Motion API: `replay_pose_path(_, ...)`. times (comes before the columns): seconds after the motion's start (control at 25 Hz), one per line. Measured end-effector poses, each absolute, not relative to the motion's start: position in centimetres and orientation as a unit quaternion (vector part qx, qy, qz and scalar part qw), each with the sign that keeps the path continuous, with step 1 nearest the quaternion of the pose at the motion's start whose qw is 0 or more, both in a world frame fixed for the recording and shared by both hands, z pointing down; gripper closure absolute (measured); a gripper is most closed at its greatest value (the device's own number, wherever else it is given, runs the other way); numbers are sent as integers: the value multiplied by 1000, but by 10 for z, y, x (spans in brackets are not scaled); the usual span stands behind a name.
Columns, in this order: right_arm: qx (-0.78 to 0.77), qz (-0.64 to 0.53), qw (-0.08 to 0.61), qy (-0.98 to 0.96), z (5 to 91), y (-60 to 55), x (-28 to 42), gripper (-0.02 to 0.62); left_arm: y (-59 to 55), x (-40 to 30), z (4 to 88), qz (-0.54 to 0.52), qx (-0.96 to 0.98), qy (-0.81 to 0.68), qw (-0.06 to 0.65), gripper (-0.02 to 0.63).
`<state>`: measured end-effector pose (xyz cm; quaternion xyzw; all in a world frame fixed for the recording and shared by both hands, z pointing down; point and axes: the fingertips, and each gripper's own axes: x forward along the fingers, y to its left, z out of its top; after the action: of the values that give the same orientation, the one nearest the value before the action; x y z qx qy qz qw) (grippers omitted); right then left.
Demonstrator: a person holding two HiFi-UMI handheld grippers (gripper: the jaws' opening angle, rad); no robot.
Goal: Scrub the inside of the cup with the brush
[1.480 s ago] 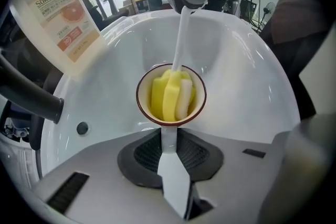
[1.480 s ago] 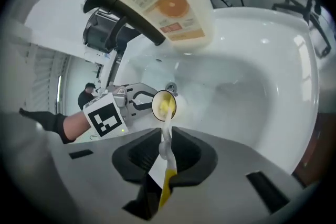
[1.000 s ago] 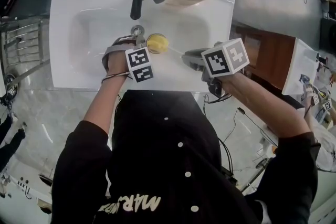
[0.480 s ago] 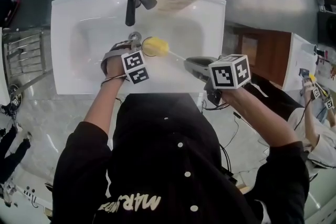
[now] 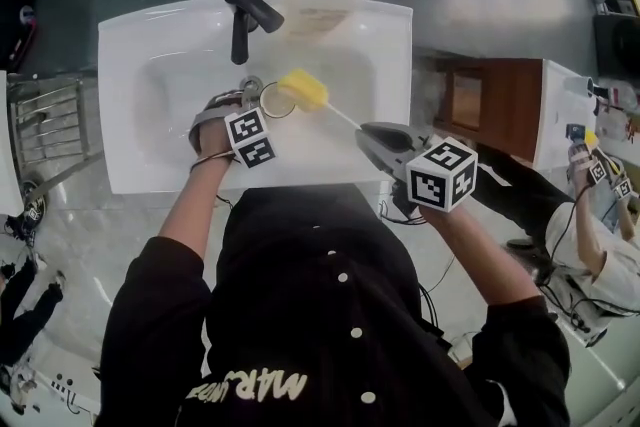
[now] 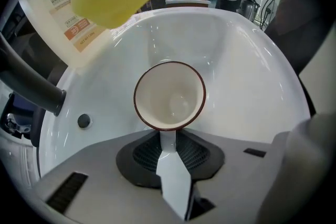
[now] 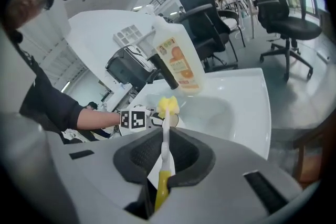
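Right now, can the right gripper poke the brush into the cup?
Probably yes. The cup is open and empty, and the brush in the right gripper hangs just by its rim with nothing between them.

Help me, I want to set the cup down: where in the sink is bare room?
The sink floor is bare on its right half, between the brush head and the right wall, and on the left, between the left wall and the drain. It is crowded mid-sink, where the cup, brush and faucet meet.
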<state>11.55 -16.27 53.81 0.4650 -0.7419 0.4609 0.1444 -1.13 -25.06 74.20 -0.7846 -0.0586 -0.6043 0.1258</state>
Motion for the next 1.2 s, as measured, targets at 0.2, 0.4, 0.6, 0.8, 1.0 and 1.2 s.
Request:
replay_pose_path(0.2, 501, 382, 144, -763, 508, -162, 128, 545, -251, -12, 742, -607, -783, -61, 124, 456)
replay_pose_path(0.4, 514, 311, 145, -786, 480, -163, 127, 545, -254, -20, 736, -612, -779, -57, 126, 406)
replay_pose_path(0.6, 495, 227, 171, -821, 457, -165, 114, 545, -268, -36, 701, -604, -785, -19, 138, 412)
replay_pose_path(0.8, 491, 139, 106, -854, 401, -187, 101, 545, -301, -36, 605, -508, -838, 95, 177, 563)
replay_pose_path(1.0, 502, 86, 39, -860, 330, -200, 100, 545, -311, -37, 483, -349, -909, 196, 116, 579)
replay_pose_path(1.2, 533, 34, -30, -845, 274, -214, 119, 544, -333, -41, 388, -239, -934, 258, 59, 580)
